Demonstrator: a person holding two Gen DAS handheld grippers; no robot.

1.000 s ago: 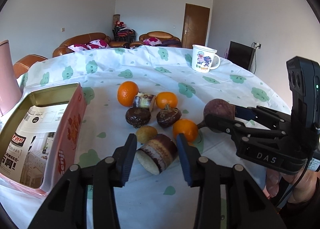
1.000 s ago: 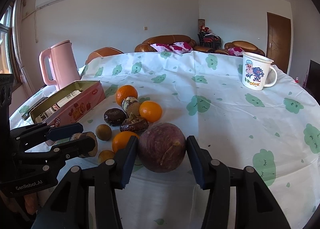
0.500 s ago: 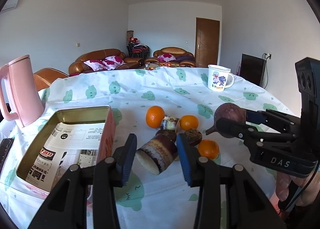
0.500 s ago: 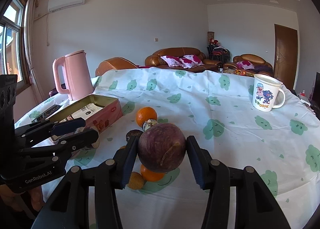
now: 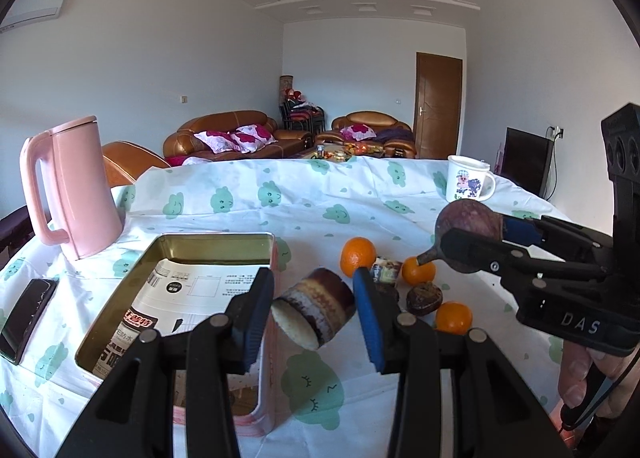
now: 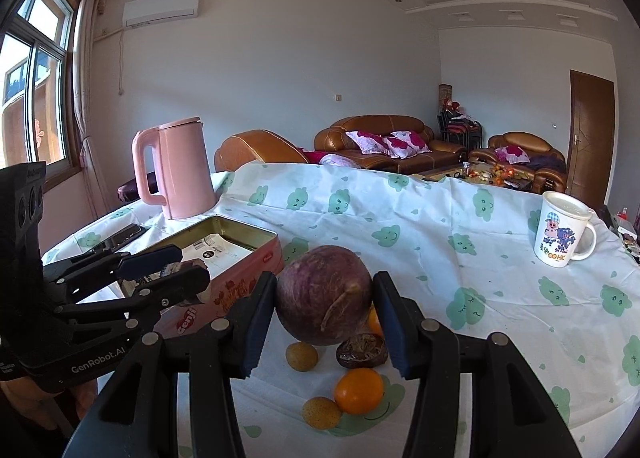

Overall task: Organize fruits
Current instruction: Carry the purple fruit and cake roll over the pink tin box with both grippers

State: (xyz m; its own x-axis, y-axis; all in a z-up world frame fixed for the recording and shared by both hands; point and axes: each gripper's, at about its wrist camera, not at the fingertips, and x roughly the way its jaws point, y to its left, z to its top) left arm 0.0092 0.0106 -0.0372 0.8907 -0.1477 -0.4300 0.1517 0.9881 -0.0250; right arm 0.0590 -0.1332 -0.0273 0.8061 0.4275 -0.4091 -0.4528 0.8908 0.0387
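Right wrist: claw (image 6: pixel 324 314) grips purple fruit (image 6: pixel 324 294); left claw (image 6: pixel 176 270), marked "GenRobot.AI", holds cane piece (image 5: pixel 314 308).

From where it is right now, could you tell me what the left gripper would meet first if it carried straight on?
Probably the tablecloth just left of the nearest orange. The left gripper, shut on a sugarcane piece, points slightly down beside the open tin, though depth is unclear.

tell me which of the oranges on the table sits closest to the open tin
The orange farthest back in the fruit cluster, just right of the pink tin. The other two oranges lie farther right, beyond the dark fruits.
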